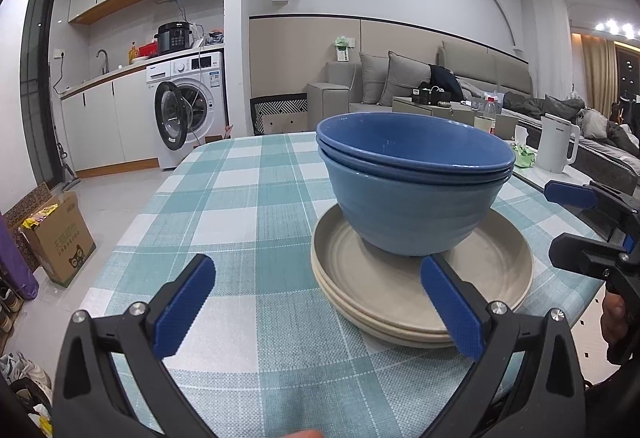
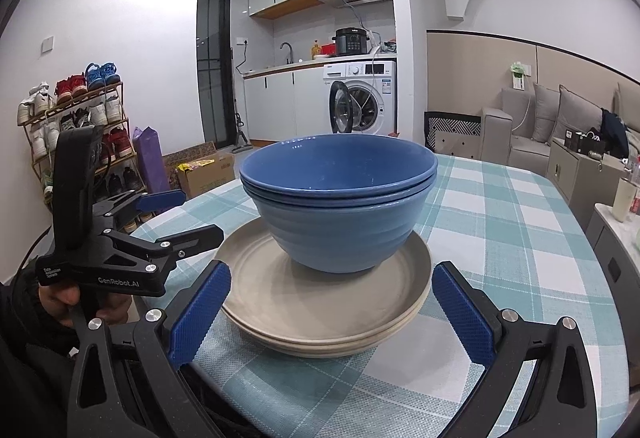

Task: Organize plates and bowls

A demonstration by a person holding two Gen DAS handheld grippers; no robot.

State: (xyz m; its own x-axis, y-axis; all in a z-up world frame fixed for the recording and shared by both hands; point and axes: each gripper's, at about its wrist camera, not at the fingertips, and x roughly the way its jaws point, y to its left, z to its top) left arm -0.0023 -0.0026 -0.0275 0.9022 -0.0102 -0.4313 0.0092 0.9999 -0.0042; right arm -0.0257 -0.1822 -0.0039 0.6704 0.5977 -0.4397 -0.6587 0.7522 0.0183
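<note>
Two blue bowls (image 1: 416, 174) (image 2: 340, 194) sit nested one inside the other, upright, on top of a stack of beige plates (image 1: 420, 290) (image 2: 324, 302) — at least two plates, flat on a table covered by a teal-and-white checked tablecloth (image 1: 240, 222) (image 2: 500, 238). The stack stands near the table's near edge.

The left gripper (image 1: 316, 306) (image 2: 176, 216) has its jaws spread wide and holds nothing; in its own view its right blue pad overlaps the near rim of the plates, though contact cannot be judged, and its left pad hangs over bare cloth. From the right wrist view it sits just beside the plates' left side. The right gripper (image 2: 332, 312) (image 1: 560, 222) is likewise spread apart and empty, its two blue pads flanking the near edge of the plate stack without visibly touching it.

Farther off on the table stand a white electric kettle (image 1: 556, 144) and a bottle (image 1: 489, 116). Beyond are a washing machine (image 1: 186, 110) (image 2: 362, 96) with its door ajar, a grey sofa (image 1: 420, 82) (image 2: 532, 122), a cardboard box (image 1: 60, 234) (image 2: 208, 168) on the floor, and — in the right wrist view — a shoe rack (image 2: 76, 126).
</note>
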